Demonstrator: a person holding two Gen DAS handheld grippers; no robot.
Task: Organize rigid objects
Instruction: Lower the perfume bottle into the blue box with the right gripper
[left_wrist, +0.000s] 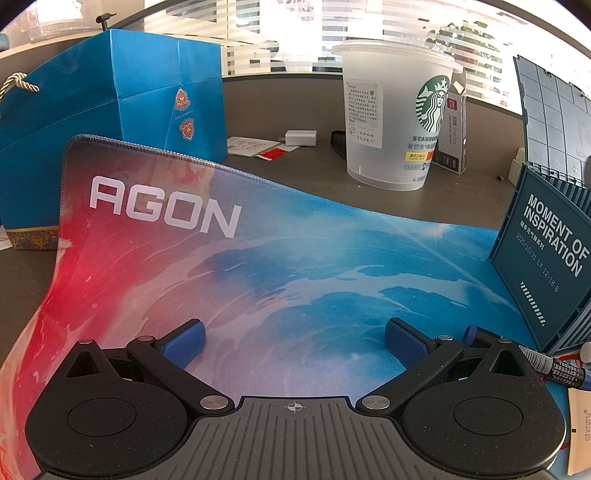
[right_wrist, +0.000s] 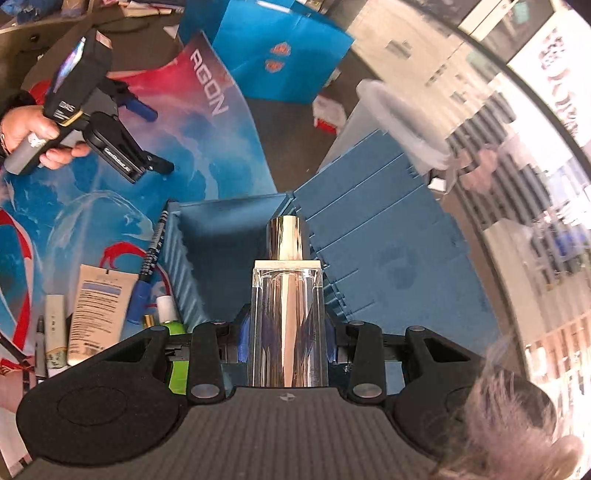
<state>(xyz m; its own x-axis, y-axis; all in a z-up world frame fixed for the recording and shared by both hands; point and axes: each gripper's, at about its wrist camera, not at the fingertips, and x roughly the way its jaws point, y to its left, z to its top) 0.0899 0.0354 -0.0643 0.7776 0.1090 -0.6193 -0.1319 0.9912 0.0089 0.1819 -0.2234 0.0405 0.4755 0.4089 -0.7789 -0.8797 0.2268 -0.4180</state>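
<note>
light: bright daylight through blinds; glare: overexposed windows; blur: right wrist view's far edge; edges: fisheye-bent

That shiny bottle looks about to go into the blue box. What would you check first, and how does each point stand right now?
1. Right tool clamped on the clear bottle: ok.
2. Bottle straight between the blue pads, gold cap forward: ok.
3. Blue box open, lid folded back: ok.
4. Free space inside the box: ok where visible; the floor under the bottle is hidden.
5. Left tool open, empty, over the mat, away from the box: ok.
6. Marker leaning against the box wall, may get knocked: cannot tell.
</note>
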